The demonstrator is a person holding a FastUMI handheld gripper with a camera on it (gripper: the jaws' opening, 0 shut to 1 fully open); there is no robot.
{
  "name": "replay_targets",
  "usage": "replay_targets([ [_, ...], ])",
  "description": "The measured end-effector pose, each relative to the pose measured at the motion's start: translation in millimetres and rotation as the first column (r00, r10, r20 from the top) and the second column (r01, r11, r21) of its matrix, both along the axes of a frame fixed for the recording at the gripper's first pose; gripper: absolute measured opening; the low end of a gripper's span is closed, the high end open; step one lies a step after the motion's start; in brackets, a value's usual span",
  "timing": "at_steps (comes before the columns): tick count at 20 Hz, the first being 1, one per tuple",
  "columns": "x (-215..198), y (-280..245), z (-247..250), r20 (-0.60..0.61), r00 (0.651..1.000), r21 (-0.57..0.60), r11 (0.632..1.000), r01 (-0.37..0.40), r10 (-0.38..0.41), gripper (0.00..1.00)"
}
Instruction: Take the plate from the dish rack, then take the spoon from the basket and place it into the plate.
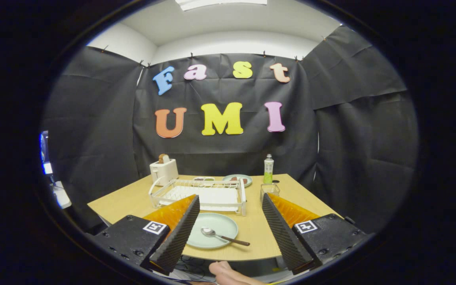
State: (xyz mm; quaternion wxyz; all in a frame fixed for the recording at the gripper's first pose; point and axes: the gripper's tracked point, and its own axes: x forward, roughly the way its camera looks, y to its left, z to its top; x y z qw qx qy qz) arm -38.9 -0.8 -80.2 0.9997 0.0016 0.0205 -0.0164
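Resting in the plate (212, 229) a spoon (222, 236), fingers (180, 233) spread wide, empty.

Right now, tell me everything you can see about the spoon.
The spoon looks like metal, with a shiny oval bowl and a slim, darker handle. It lies flat on the pale green plate, bowl resting inside the plate and the handle running out over the plate's rim above the wooden table. Only the plate appears to touch it. It sits between the gripper's open fingers, which stand apart on either side without touching it. The white dish rack stands just beyond.
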Motion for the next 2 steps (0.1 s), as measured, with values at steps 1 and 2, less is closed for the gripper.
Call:
replay_targets([
  [1, 1.0, -0.5, -2.0, -0.003, 1.000, 0.001, 1.000, 0.001, -0.001, 1.00],
  [2, 0.9, -0.5, -3.2, -0.007, 1.000, 0.000, 1.000, 0.001, -0.001, 1.00],
])
